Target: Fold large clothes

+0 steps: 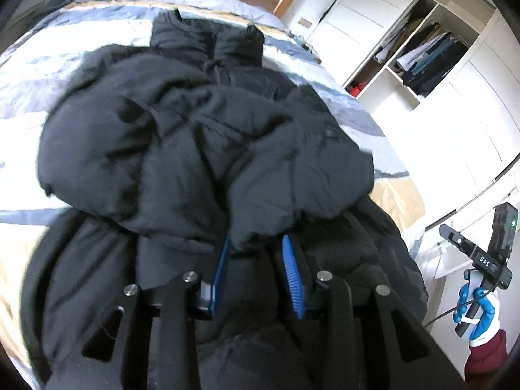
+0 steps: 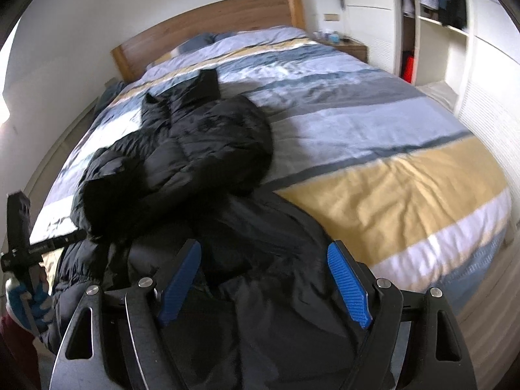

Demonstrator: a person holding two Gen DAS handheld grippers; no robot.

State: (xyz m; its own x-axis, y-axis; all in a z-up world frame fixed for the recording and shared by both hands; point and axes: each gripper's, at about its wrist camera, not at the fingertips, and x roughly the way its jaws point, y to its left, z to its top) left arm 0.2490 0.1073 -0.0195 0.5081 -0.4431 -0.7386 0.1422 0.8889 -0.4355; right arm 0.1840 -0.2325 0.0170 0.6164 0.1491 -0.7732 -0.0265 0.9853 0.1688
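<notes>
A large black puffer jacket lies on the striped bed, its upper part bunched and folded over its lower part; it also shows in the right wrist view. My left gripper has its blue pads closed on a fold of the jacket. My right gripper is open and empty, hovering over the jacket's near end. The right gripper also shows at the right edge of the left wrist view, and the left gripper at the left edge of the right wrist view.
The bed has a blue, white and yellow striped duvet and a wooden headboard. A white wardrobe with an open clothes compartment stands to the right. A bedside table sits by the headboard.
</notes>
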